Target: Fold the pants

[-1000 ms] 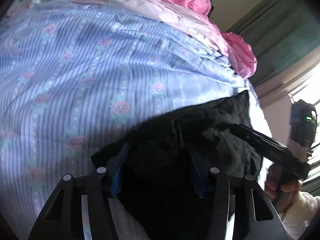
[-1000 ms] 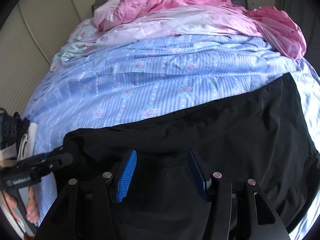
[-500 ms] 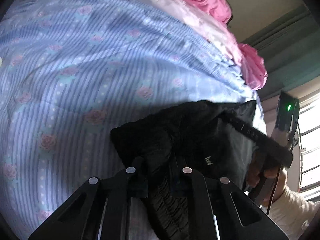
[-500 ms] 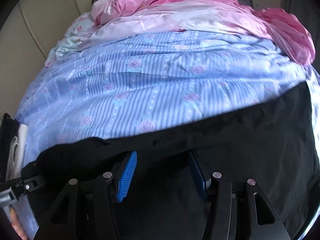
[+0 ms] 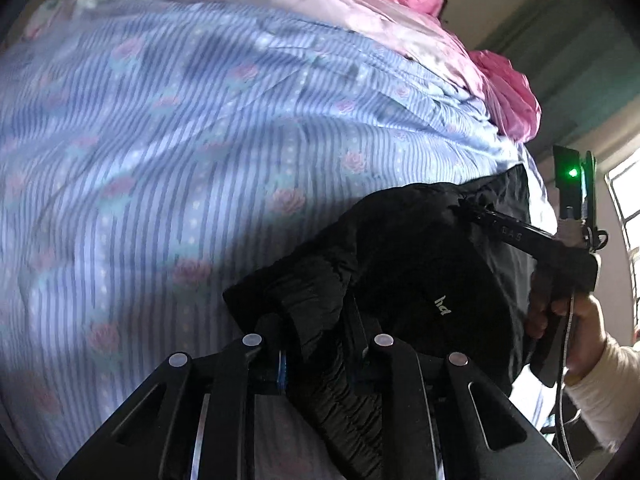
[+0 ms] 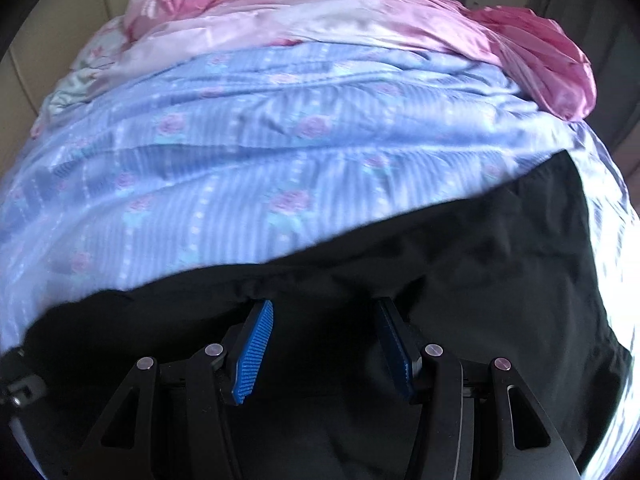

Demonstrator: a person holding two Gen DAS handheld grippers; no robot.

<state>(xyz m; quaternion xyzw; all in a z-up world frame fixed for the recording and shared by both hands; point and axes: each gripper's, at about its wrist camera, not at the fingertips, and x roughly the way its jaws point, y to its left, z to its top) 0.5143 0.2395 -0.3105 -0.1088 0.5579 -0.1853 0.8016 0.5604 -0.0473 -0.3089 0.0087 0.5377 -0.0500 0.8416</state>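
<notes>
Black pants (image 5: pixel 420 264) lie on a blue striped floral bedspread (image 5: pixel 180 140). My left gripper (image 5: pixel 316 344) is shut on the gathered waistband of the pants and holds it bunched and lifted. The right gripper (image 5: pixel 472 210) shows at the right of the left wrist view, its fingers over the pants, held by a hand. In the right wrist view my right gripper (image 6: pixel 326 340) is open, its blue pads just above the spread black pants (image 6: pixel 460 280), with no cloth between them.
Pink satin bedding (image 6: pixel 340 12) is piled at the far end of the bedspread (image 6: pixel 260 152). Green curtains (image 5: pixel 580 60) and a bright window (image 5: pixel 628 208) stand to the right. A beige wall (image 6: pixel 52 28) is at the left.
My left gripper closed on the pants' waistband and lifted it, swinging right. My right gripper stayed open and moved forward over the pants.
</notes>
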